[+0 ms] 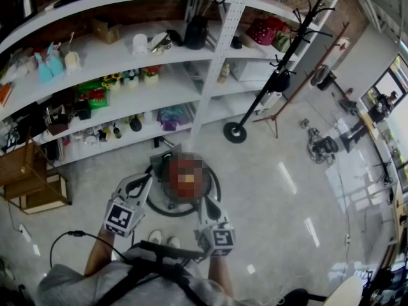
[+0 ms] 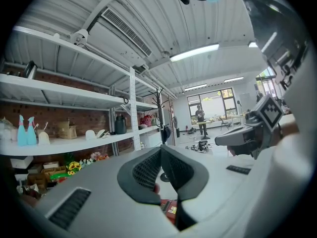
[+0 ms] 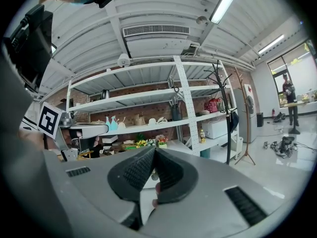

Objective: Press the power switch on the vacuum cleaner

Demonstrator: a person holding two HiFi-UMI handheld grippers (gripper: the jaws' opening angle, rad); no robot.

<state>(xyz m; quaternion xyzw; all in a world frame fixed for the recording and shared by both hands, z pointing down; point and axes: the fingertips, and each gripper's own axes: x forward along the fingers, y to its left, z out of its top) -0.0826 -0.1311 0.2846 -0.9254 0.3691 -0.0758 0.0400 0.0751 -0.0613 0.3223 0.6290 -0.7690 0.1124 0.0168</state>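
**Grippers clenched and empty above floor-standing vacuum cleaner**

Room and surface: a pale, glossy floor [image 1: 280,190] carries reflected strips of ceiling light. White shelving [image 1: 127,62] runs along a brick wall, loaded with small goods – a dark jug [image 1: 194,32], yellow flowers [image 1: 113,78] and blue figures [image 1: 50,59]. A black coat stand [image 1: 271,88] rises on a round base just beside the shelf's end post. Wooden crates [image 1: 32,183] sit at the left edge, and a black cable [image 1: 67,236] loops over the floor near them. In the far part of the room a person [image 3: 289,98] stands by a window.

Task item: the vacuum cleaner [image 1: 160,204] stands on the floor directly ahead of the wearer's shoes [image 1: 164,238], in front of the shelving. It has a round red body on a dark base.

Pose: both forearms reach forward and down. The left gripper [image 1: 144,182] hangs over the cleaner's left edge and the right gripper [image 1: 204,203] over its right edge, with the two marker cubes nearer the body. Whether either touches the casing cannot be told.

Grip state: in the left gripper view the left gripper [image 2: 161,155] has its ribbed pads pressed together at the tips, with nothing between them. The right gripper [image 3: 155,155] shows the same – closed on nothing.

Obscured: the cleaner's top is masked in the head view, so the power switch cannot be made out. Only a red sliver [image 2: 168,208] shows beneath the left jaws.
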